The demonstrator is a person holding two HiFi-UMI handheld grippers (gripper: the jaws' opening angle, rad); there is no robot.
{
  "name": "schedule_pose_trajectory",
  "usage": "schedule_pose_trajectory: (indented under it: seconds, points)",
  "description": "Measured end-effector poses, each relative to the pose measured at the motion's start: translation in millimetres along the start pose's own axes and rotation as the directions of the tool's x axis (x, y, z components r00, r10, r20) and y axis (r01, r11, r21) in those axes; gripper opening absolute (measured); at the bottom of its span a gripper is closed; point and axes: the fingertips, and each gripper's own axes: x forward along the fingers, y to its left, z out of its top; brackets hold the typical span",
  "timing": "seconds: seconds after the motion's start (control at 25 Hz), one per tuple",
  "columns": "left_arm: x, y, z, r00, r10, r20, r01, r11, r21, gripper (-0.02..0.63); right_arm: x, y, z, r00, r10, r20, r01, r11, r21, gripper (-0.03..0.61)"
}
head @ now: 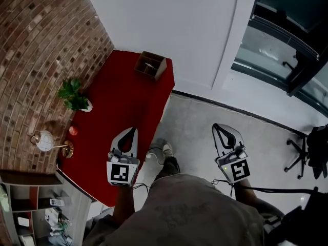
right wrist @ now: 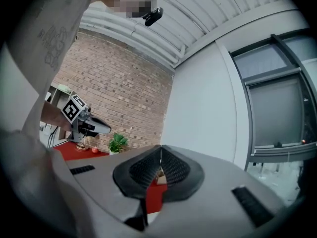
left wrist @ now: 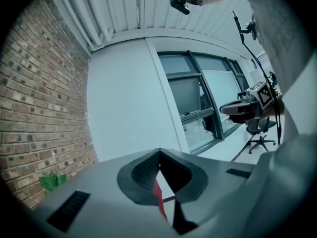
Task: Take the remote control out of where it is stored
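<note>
Both grippers are hanging low in front of the person, and neither has anything in it. The left gripper [head: 134, 130] sits over the near edge of the red table [head: 123, 99], its ribbed black pads pressed tip to tip. The right gripper [head: 216, 126] is out over the grey floor [head: 195, 127], and its jaws are closed up just the same, with nothing between them. Each has a smooth pale grey shell and a marker cube at the back.

Now look up the table: at the far end stands a small open wooden box [head: 150, 65], square-sided with plain brown boards. A slim pale piece [head: 149, 64] lies inside it, too small to tell whether that is the remote control. It is well apart from both grippers.

The tabletop is flat, matte and deep red. Along its left side run a leafy green plant [head: 72, 93] in a white pot [head: 87, 106], a small round red thing [head: 73, 130] and a lamp [head: 46, 141] with a brass-coloured base.

The rough brick wall [head: 36, 45] meets a smooth white wall [head: 169, 19]. Off to the right are dark-framed windows [head: 287, 35] and a black office chair [head: 301, 152].
</note>
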Motion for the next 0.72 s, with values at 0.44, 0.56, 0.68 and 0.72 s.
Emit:
schedule_pose_trajectory:
  seconds: [0.44, 0.56, 0.68, 0.72]
  points:
    - [62, 87, -11, 1.0, 0.006, -0.003, -0.006, 1.0, -0.031, -0.002, 105, -26, 0, 0.999, -0.031, -0.026, 0.031, 1.0, 0.0, 0.012]
    - [81, 110, -10, 1.0, 0.004, 0.012, -0.003, 0.999, -0.033, -0.002, 136, -28, -3, 0.999, -0.024, -0.037, 0.023, 1.0, -0.003, 0.012]
    - [100, 133, -11, 1.0, -0.001, 0.02, 0.002, 0.999, -0.038, -0.002, 168, -29, -6, 0.999, -0.018, -0.044, 0.017, 1.0, -0.014, 0.012]
    - [106, 139, -11, 1.0, -0.006, 0.024, 0.007, 0.999, -0.04, -0.002, 178, -30, -6, 0.999, -0.018, -0.045, 0.017, 1.0, -0.018, 0.012]
